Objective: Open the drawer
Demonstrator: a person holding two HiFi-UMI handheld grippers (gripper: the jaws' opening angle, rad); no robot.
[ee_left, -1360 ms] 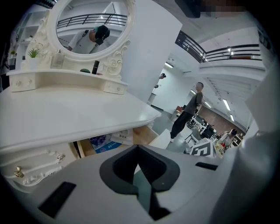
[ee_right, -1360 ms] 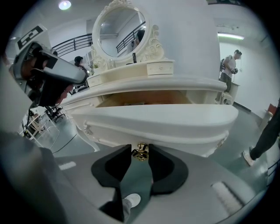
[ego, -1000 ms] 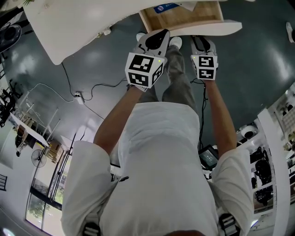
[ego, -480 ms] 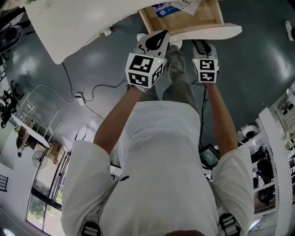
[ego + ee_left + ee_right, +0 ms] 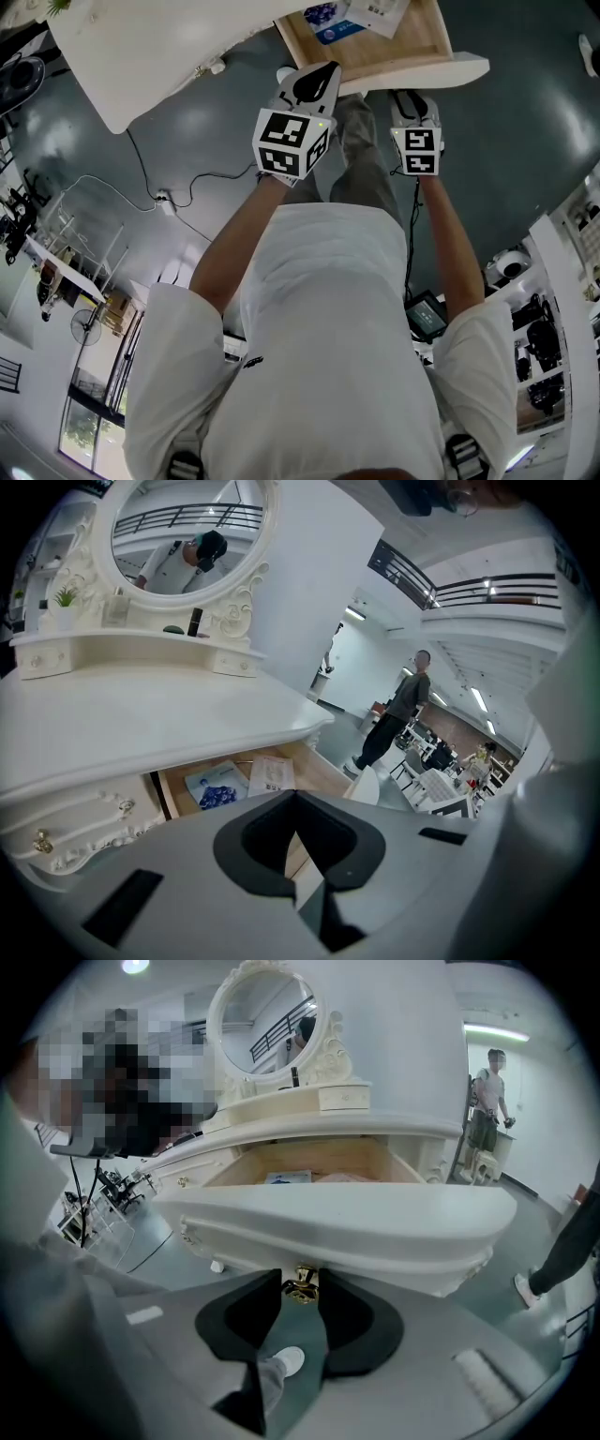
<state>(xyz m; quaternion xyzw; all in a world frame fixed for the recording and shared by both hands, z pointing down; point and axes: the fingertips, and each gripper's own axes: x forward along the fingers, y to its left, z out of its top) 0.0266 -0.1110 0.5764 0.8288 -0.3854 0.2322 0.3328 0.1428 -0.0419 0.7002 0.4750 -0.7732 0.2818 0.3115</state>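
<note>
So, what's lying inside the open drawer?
On the bare wood floor of the drawer lie a blue-printed booklet and a white leaflet. The back of the drawer runs under the tabletop, so anything there is hidden.

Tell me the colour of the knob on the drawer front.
Gold, a shiny brass tone; the knob shows best in the right gripper view.

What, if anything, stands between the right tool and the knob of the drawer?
Nothing visible. The gold knob already sits between the jaws of the right tool, which close on it below the white drawer front. The left tool is shut and empty.
</note>
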